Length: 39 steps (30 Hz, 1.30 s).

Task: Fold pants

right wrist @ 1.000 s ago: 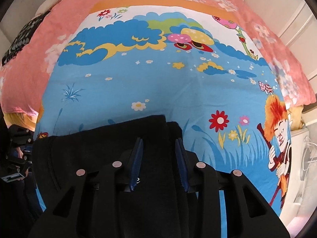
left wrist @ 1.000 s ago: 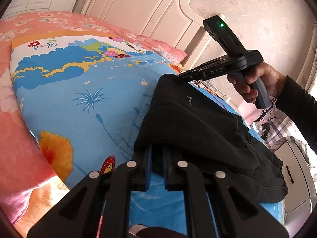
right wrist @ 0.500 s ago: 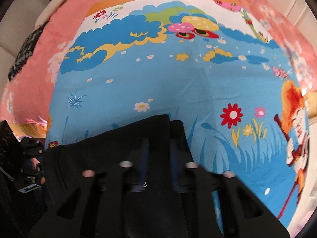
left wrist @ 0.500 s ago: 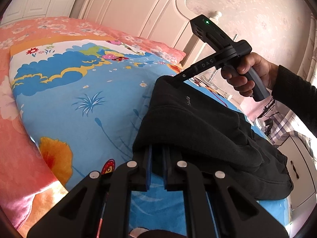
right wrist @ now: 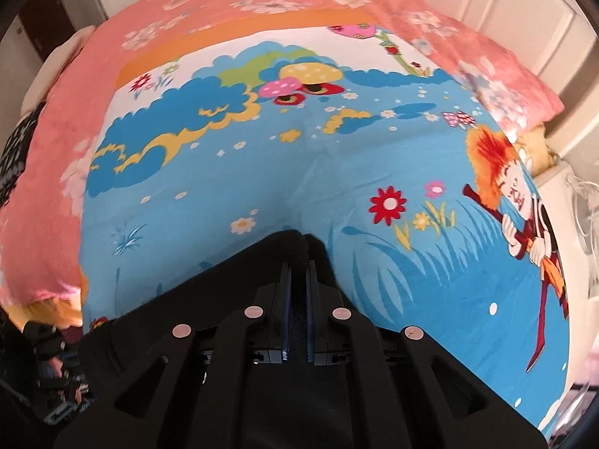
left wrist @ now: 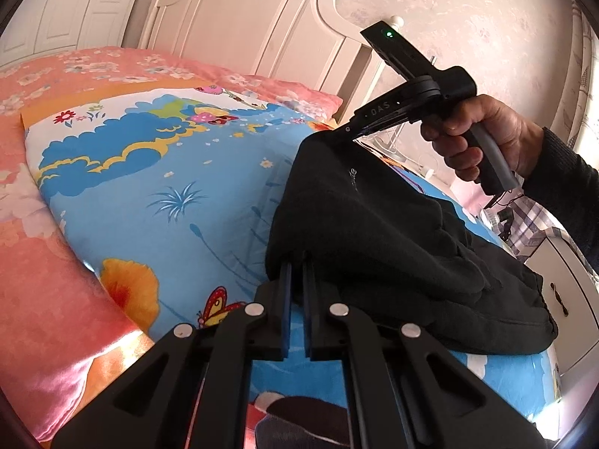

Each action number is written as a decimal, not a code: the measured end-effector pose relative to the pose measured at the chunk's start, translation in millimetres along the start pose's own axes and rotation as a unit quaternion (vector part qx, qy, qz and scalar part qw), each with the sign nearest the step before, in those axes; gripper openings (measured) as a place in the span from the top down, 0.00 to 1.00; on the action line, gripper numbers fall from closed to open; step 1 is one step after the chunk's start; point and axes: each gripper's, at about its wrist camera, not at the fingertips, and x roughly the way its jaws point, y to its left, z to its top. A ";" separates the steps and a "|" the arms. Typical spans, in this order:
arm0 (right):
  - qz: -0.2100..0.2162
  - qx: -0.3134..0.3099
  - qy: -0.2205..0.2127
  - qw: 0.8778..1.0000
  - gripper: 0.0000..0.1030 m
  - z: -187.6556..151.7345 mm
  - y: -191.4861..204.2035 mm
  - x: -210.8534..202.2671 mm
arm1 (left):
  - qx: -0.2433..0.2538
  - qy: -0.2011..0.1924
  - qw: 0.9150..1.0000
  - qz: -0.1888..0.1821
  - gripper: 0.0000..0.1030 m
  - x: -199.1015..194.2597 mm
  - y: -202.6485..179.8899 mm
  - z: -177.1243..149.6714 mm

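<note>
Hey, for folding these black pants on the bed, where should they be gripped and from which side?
Grip the black pants at the two corners of their raised end, coming from above. Both grippers already pinch there: the left gripper at the near corner, the right gripper at the far one. That edge hangs taut between them while the rest lies bunched on the cartoon bedsheet.

Open blue cartoon-print bedsheet (right wrist: pixel 284 179) stretches clear ahead of the bunched black fleece pants (left wrist: pixel 382 224), offering free passage toward the pink floral quilt (left wrist: pixel 56 247). A white panelled headboard (left wrist: pixel 262 30) blocks the far end; a white bedside cabinet (left wrist: pixel 569 299) crowds the right edge.
</note>
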 end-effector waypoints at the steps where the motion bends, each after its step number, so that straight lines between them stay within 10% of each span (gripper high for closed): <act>1: -0.001 0.004 -0.002 1.000 0.97 -0.1 0.2 0.5 | -0.001 0.002 1.000 0.000 0.96 0.6 0.3 -0.7; 13: -0.052 0.006 -0.025 0.998 0.96 -23.8 10.4 14.9 | -0.078 0.028 0.996 -0.026 0.94 11.4 27.0 -5.3; 16: -0.100 0.008 -0.053 0.994 0.50 -33.8 11.2 -6.6 | -0.022 0.011 1.000 -0.003 0.91 -2.3 17.8 -2.7; 19: -0.102 0.016 -0.107 0.989 0.40 -57.2 18.2 -51.4 | 0.022 0.006 1.000 0.017 0.84 -13.4 10.0 -5.3; 22: -0.128 0.024 -0.113 0.985 0.35 -99.9 31.8 -76.6 | 0.132 -0.024 0.989 0.064 0.80 -18.8 -17.8 -11.0; 25: -0.147 0.053 -0.089 0.984 0.35 -138.5 38.2 -72.8 | 0.231 -0.031 0.965 0.117 0.33 -1.3 -41.7 -15.0; 27: -0.171 0.087 -0.060 0.980 0.35 -167.7 37.1 -61.0 | 0.282 -0.045 0.949 0.134 0.39 11.5 -48.7 -16.1; 28: -0.169 0.104 -0.043 0.979 0.35 -184.1 35.1 -52.7 | 0.290 -0.044 0.944 0.150 0.65 19.5 -46.8 -11.5; 31: -0.142 0.160 -0.071 0.974 0.35 -213.1 28.0 -48.3 | 0.198 0.001 0.974 0.106 0.55 30.2 -15.8 17.2; 34: -0.142 0.202 -0.100 0.964 0.27 -222.8 22.6 -46.2 | 0.219 0.022 0.969 0.114 0.39 27.4 -11.0 18.0; 39: -0.121 0.271 -0.146 0.944 0.21 -237.7 15.5 -46.1 | 0.154 0.022 0.987 0.024 0.64 -20.9 -2.6 45.4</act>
